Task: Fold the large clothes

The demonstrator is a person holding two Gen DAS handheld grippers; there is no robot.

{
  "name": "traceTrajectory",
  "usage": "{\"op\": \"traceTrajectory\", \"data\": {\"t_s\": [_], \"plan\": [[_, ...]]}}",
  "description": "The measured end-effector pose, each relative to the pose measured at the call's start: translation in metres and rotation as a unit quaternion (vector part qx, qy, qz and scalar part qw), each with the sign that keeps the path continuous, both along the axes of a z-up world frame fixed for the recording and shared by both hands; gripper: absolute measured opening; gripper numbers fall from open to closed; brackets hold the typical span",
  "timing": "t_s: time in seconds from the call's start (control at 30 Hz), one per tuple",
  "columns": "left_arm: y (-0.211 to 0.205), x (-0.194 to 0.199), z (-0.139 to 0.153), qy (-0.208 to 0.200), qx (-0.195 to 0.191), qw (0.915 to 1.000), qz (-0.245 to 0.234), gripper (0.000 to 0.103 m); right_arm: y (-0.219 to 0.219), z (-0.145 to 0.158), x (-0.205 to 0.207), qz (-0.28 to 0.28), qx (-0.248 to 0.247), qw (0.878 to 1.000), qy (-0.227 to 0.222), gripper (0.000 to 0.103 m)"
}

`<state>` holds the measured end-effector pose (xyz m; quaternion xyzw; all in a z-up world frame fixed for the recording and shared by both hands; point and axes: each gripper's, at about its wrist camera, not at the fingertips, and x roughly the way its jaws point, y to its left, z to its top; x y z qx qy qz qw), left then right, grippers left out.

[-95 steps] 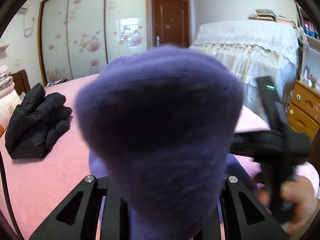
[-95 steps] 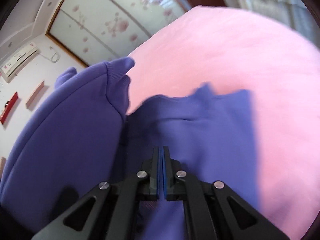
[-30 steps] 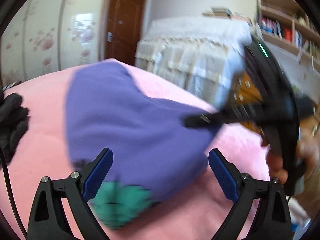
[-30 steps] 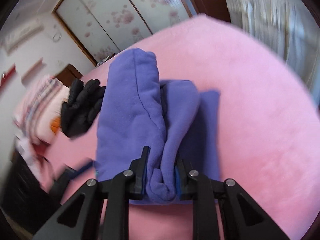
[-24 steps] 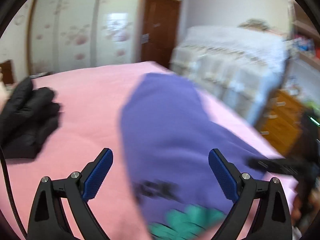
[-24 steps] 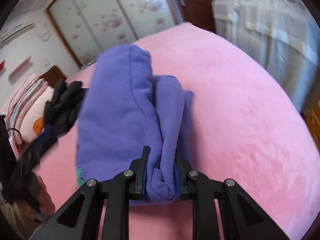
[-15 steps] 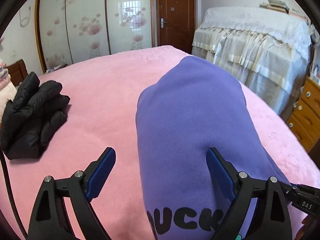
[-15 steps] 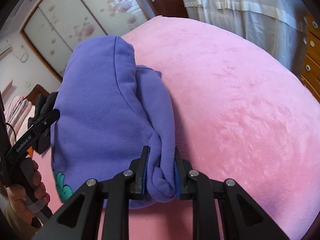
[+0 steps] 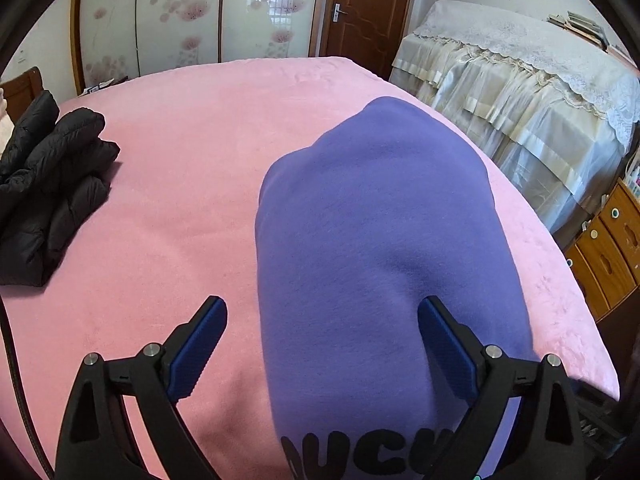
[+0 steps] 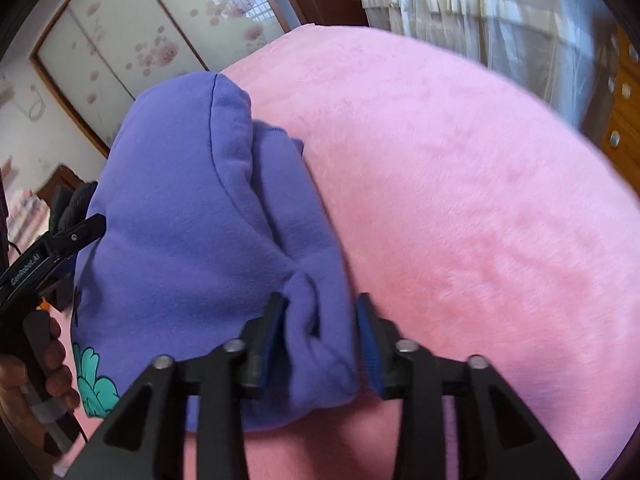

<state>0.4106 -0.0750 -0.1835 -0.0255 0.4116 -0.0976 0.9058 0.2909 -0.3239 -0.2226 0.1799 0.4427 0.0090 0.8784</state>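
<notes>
A folded purple sweatshirt (image 9: 380, 220) with black lettering and a teal print lies on the pink blanket (image 9: 180, 180). My left gripper (image 9: 322, 304) hovers over its near left edge, jaws wide and opening; one finger is over the cloth, the other over the blanket. In the right wrist view the sweatshirt (image 10: 192, 220) shows its bunched right edge between the fingers of my right gripper (image 10: 320, 300). Those jaws are opening, with a gap at the right pad (image 10: 366, 332). The left gripper's body (image 10: 48, 248) and the hand holding it (image 10: 56, 364) show at the left.
A black puffer jacket (image 9: 48, 184) lies folded at the bed's left side. Furniture under a lace cover (image 9: 520, 92) and wooden drawers (image 9: 608, 248) stand to the right of the bed. Sliding wardrobe doors (image 9: 180, 20) and a brown door (image 9: 364, 8) are behind.
The right gripper's jaws have parted from the sweatshirt fold they pinched. The sweatshirt has settled flat on the bed. The left gripper has swung over it and sunk closer.
</notes>
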Motion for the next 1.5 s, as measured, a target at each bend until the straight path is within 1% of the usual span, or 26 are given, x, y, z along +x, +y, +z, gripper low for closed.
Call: {"op": "traceTrajectory", "data": {"t_s": [0.07, 0.13, 0.17, 0.23, 0.33, 0.37, 0.4, 0.5, 0.6, 0.7, 0.77, 0.8, 0.83, 0.87, 0.93, 1.0, 1.07, 1.17, 1.23, 1.3, 1.37, 1.5], "plan": [[0.006, 0.001, 0.003, 0.003, 0.002, 1.0000, -0.006, 0.096, 0.002, 0.023, -0.002, 0.004, -0.027, 1.000, -0.015, 0.041], [0.009, 0.002, 0.006, 0.009, 0.002, 0.9999, -0.014, 0.096, 0.004, 0.049, -0.003, 0.008, -0.031, 0.999, -0.042, 0.042], [0.010, 0.002, 0.007, 0.011, 0.001, 0.9998, -0.017, 0.096, 0.006, 0.063, -0.001, 0.013, -0.026, 0.998, -0.059, 0.044], [0.009, 0.002, 0.008, 0.013, 0.004, 0.9997, -0.021, 0.096, 0.010, 0.082, 0.009, 0.025, -0.007, 0.996, -0.081, 0.053], [0.006, 0.002, 0.010, 0.013, 0.008, 0.9995, -0.027, 0.096, 0.020, 0.097, 0.038, 0.045, 0.016, 0.994, -0.100, 0.057], [0.005, 0.002, 0.010, 0.014, 0.011, 0.9994, -0.030, 0.096, 0.022, 0.097, 0.052, 0.048, 0.022, 0.994, -0.096, 0.057], [0.004, 0.002, 0.011, 0.015, 0.012, 0.9993, -0.032, 0.096, 0.021, 0.093, 0.072, 0.050, 0.038, 0.994, -0.085, 0.057], [0.004, 0.006, 0.012, 0.021, 0.011, 0.9988, -0.044, 0.096, 0.012, 0.080, 0.111, 0.050, 0.078, 0.993, -0.069, 0.057], [0.004, 0.010, 0.013, 0.025, 0.013, 0.9980, -0.058, 0.096, 0.011, 0.064, 0.139, 0.065, 0.098, 0.992, -0.047, 0.057], [0.000, 0.012, 0.016, 0.020, 0.024, 0.9971, -0.070, 0.096, 0.011, 0.046, 0.151, 0.078, 0.138, 0.987, -0.027, 0.056], [-0.002, 0.015, 0.017, 0.020, 0.028, 0.9964, -0.077, 0.096, 0.010, 0.039, 0.152, 0.083, 0.173, 0.981, -0.029, 0.056], [-0.003, 0.016, 0.017, 0.021, 0.029, 0.9961, -0.081, 0.096, 0.010, 0.037, 0.151, 0.083, 0.180, 0.980, -0.033, 0.048], [-0.004, 0.018, 0.019, 0.023, 0.031, 0.9958, -0.083, 0.096, 0.011, 0.038, 0.150, 0.086, 0.172, 0.981, -0.039, 0.020], [-0.004, 0.021, 0.022, 0.021, 0.034, 0.9957, -0.084, 0.096, 0.016, 0.040, 0.148, 0.084, 0.132, 0.987, -0.038, 0.013], [-0.003, 0.027, 0.031, 0.002, 0.040, 0.9971, -0.065, 0.096, 0.023, 0.038, 0.149, 0.078, 0.077, 0.994, -0.015, 0.012], [0.000, 0.034, 0.039, -0.012, 0.035, 0.9985, -0.041, 0.096, 0.028, 0.039, 0.146, 0.069, 0.030, 0.997, -0.006, 0.012], [0.002, 0.046, 0.041, -0.010, 0.027, 0.9994, -0.018, 0.095, 0.035, 0.041, 0.146, 0.068, 0.006, 0.998, -0.003, 0.012], [0.000, 0.063, 0.034, 0.001, 0.039, 0.9991, 0.017, 0.095, 0.046, 0.040, 0.147, 0.064, -0.038, 0.997, 0.005, 0.012], [-0.001, 0.071, 0.028, 0.005, 0.049, 0.9982, 0.034, 0.095, 0.052, 0.035, 0.151, 0.055, -0.055, 0.997, 0.013, 0.013], [-0.005, 0.082, 0.019, 0.014, 0.067, 0.9968, 0.041, 0.095, 0.058, 0.029, 0.157, 0.051, -0.066, 0.996, 0.022, 0.013], [-0.010, 0.091, 0.009, 0.031, 0.084, 0.9953, 0.037, 0.095, 0.062, 0.023, 0.164, 0.048, -0.074, 0.995, 0.037, 0.013], [-0.017, 0.106, -0.003, 0.051, 0.096, 0.9936, 0.028, 0.096, 0.066, 0.008, 0.177, 0.052, -0.103, 0.991, 0.069, 0.013]]}}
